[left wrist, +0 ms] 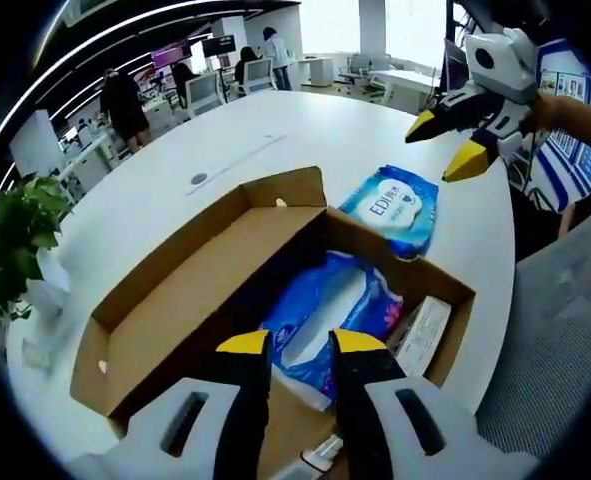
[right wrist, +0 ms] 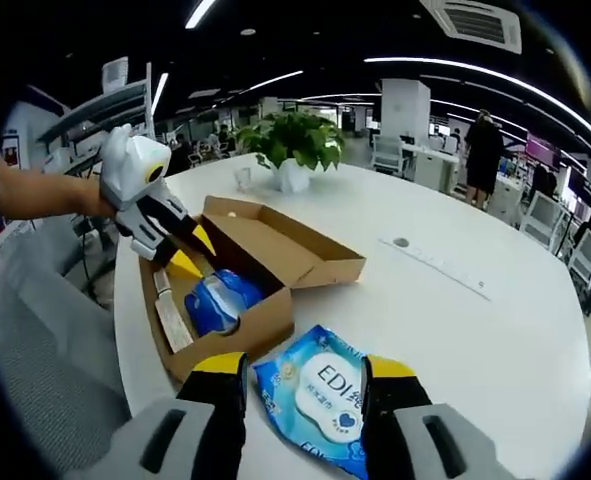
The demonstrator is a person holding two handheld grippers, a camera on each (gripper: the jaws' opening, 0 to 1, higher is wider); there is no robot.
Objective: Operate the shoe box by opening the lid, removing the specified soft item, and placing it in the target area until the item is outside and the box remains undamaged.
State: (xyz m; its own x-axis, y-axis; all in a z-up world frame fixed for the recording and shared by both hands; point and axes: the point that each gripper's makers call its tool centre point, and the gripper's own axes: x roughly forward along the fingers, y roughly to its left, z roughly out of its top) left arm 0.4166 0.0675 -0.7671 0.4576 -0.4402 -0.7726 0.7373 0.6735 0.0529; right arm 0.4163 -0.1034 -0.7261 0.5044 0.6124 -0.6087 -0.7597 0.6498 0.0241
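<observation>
With the shoe box (left wrist: 190,300) open, our left claw (left wrist: 300,345) hangs open over the blue pack (left wrist: 320,315) inside; our right claw (right wrist: 303,372), open, straddles the wipes pack (right wrist: 320,405) on the table (right wrist: 475,330). Next, we likely grip the blue pack.

At the bottom of the left gripper view, the left gripper (left wrist: 300,345) has a pale grey-white moulded body with two dark oblong slots, and black fingers (left wrist: 245,390) capped in yellow. The right gripper (right wrist: 300,368), at the bottom of the right gripper view, is built the same: pale shell, slotted shoulders, black fingers (right wrist: 222,400) with yellow tips. In the left of that view, the left gripper's white housing looks rounded, with yellow-and-black fingers below it.
</observation>
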